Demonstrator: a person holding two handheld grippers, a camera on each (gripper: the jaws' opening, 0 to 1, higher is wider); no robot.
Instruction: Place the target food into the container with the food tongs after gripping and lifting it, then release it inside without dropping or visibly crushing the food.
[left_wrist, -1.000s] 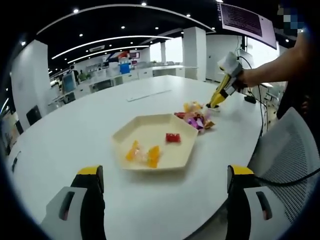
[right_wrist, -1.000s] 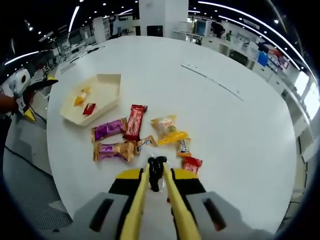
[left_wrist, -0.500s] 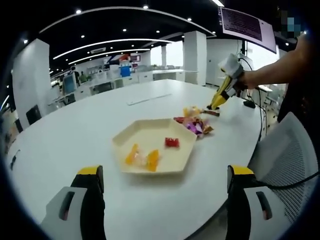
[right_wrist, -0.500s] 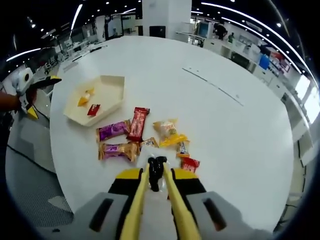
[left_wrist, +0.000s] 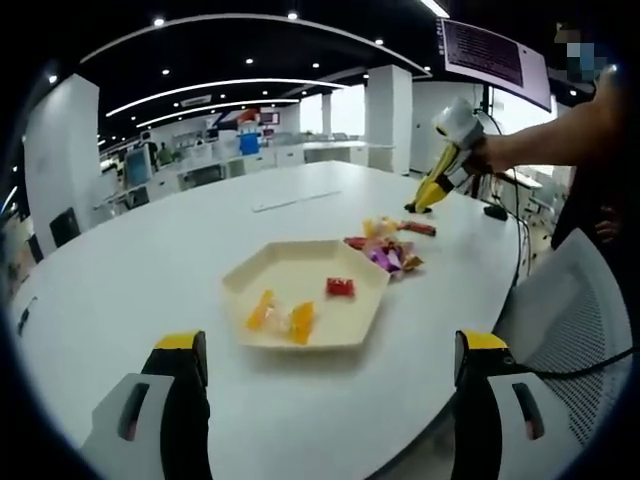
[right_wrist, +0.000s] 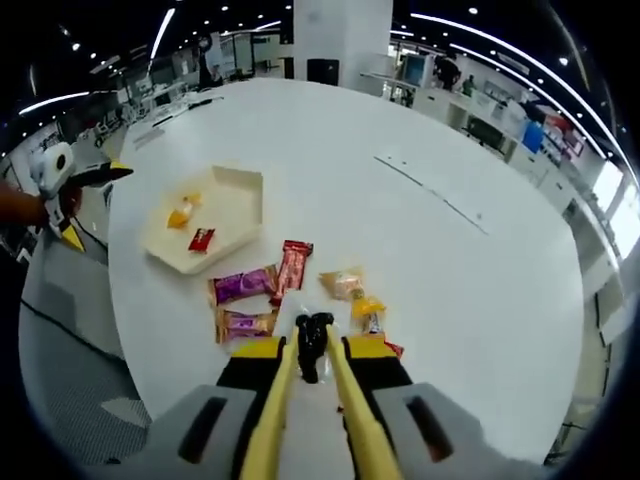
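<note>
While the right gripper (right_wrist: 305, 350) clenches yellow tongs (right_wrist: 300, 400), wrapped snacks (right_wrist: 290, 285) wait on the desk (right_wrist: 420, 260). Three already sit in the tray (right_wrist: 235, 205). Left gripper (left_wrist: 325, 370) released.

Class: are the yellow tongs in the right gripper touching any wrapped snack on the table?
Apart. In the left gripper view, the yellow tongs hang above the white table, with clear space between their tip and the snack pile.
</note>
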